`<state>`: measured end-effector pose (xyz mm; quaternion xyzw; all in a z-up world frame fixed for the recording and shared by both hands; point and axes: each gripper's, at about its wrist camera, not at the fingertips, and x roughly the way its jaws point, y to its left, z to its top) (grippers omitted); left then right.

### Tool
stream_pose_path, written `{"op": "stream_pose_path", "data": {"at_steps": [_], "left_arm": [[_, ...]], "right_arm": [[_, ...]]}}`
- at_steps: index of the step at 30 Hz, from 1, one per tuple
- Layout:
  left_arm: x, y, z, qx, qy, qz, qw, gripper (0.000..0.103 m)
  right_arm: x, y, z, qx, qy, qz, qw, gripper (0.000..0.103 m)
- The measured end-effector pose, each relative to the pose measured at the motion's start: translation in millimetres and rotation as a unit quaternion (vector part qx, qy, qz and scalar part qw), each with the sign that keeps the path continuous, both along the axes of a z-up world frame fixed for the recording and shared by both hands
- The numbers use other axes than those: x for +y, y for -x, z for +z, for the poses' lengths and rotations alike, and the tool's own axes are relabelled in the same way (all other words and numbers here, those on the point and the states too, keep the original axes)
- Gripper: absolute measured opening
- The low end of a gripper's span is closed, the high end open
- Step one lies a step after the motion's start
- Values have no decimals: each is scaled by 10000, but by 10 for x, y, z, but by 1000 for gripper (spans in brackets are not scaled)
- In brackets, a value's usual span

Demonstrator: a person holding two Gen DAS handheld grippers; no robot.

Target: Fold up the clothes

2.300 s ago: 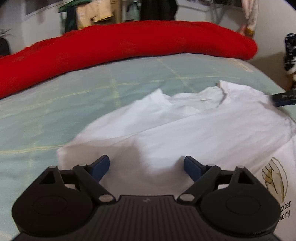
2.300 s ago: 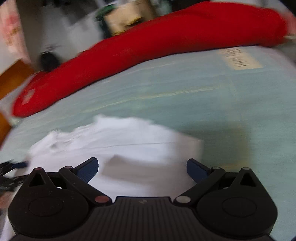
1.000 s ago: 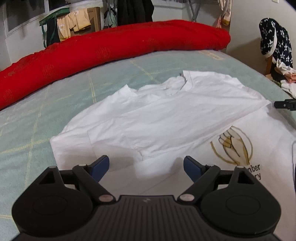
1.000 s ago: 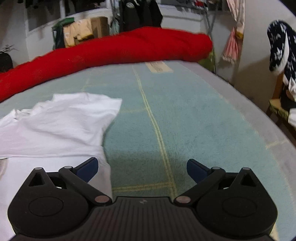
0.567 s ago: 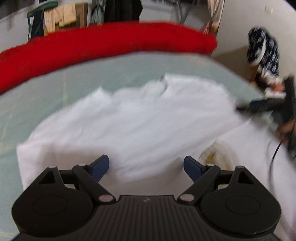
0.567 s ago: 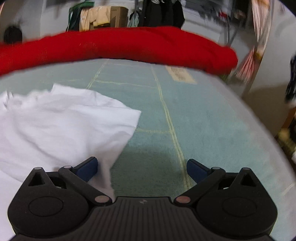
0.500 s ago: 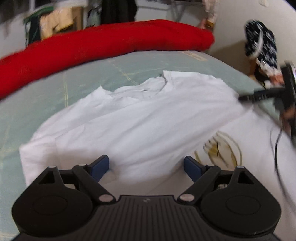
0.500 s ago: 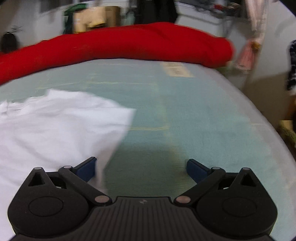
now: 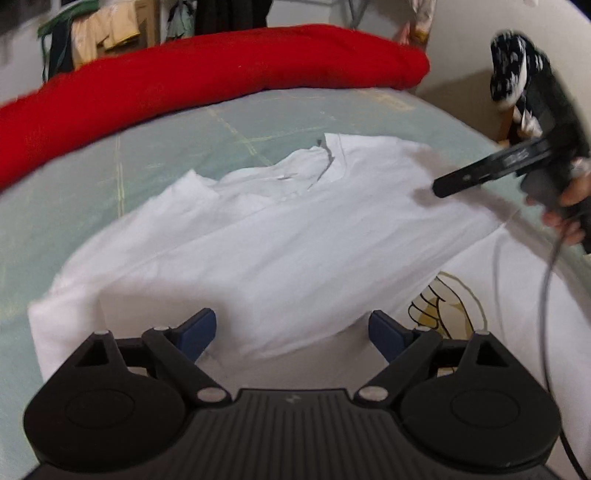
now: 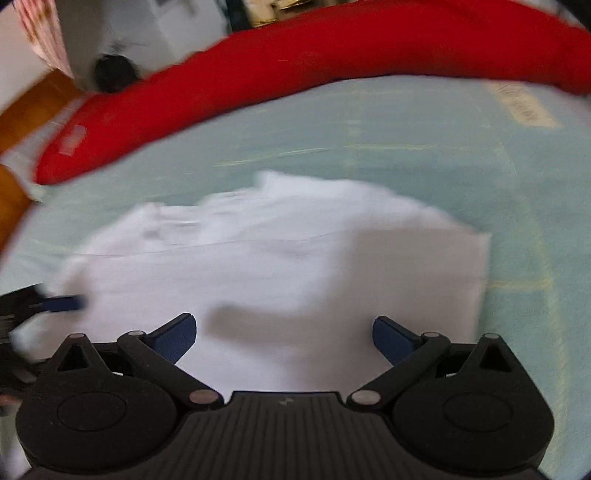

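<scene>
My left gripper (image 9: 291, 332) hangs over the near edge of the white T-shirt (image 9: 258, 243), its jaws spread wide with nothing pinched between them. My right gripper (image 10: 284, 332) is likewise spread wide and empty above the shirt's near right part; in the left view it reaches in from the right, held by a hand (image 9: 565, 206) with a cable (image 9: 546, 280) trailing toward me. The shirt lies flat on the pale green bed cover (image 9: 92, 192), partly folded, one side laid over the body so a gold printed emblem (image 9: 447, 306) shows at the near right. Its collar (image 9: 325, 158) points to the far side, and the long axis seems to run near to far (the right view is blurred). A long red bolster (image 9: 207, 77) lies across the far edge, well apart from the shirt. Hanging clothes (image 9: 99, 33) stand beyond, and a black-and-white patterned garment (image 9: 513, 70) sits at the far right.
</scene>
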<state>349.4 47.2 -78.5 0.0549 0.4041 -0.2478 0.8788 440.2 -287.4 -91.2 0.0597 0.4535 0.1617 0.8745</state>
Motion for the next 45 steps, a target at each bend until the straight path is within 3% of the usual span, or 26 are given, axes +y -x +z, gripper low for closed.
{"op": "stream_pose_path", "data": {"at_steps": [2, 4, 8, 11, 15, 18, 21, 26, 30, 35, 39, 42, 45], "left_arm": [[64, 14, 24, 22, 38, -25, 10000, 90], [86, 24, 93, 37, -22, -11, 10000, 90], [72, -32, 274, -173, 49, 70, 9998, 91], [53, -192, 234, -73, 134, 245, 9996, 91], [159, -413, -41, 28, -324, 882, 9956, 91], [347, -430, -22, 116, 1, 1099, 9939, 90], [408, -310, 164, 80, 46, 1120, 9937, 90], [355, 37, 484, -378, -106, 720, 9966, 91], [214, 187, 371, -507, -67, 462, 9976, 91], [287, 265, 39, 144, -442, 823, 9955, 91], [452, 492, 236, 26, -466, 959, 9943, 90], [371, 657, 399, -102, -490, 787, 9956, 91], [166, 811, 386, -64, -658, 605, 9960, 91]], "right_arm": [[-139, -88, -76, -118, 335, -323, 9988, 103], [-323, -149, -66, -67, -50, -488, 9988, 103], [-193, -72, 156, -242, -60, -341, 9991, 103], [25, -48, 129, -113, 71, 23, 9999, 103], [222, -137, -103, -183, 756, 85, 9969, 103], [108, -245, -115, -254, 544, -256, 9979, 103], [0, -164, 35, -237, 338, -347, 9985, 103], [75, 235, 280, -276, 239, 99, 9993, 103], [212, 403, 262, -185, 300, 272, 9990, 103], [167, 595, 118, -50, 371, 224, 9990, 103], [69, 809, 171, -73, 366, 162, 9992, 103], [142, 1021, 285, -248, 329, 357, 9985, 103], [395, 1215, 290, -361, 457, 705, 9958, 103]]}}
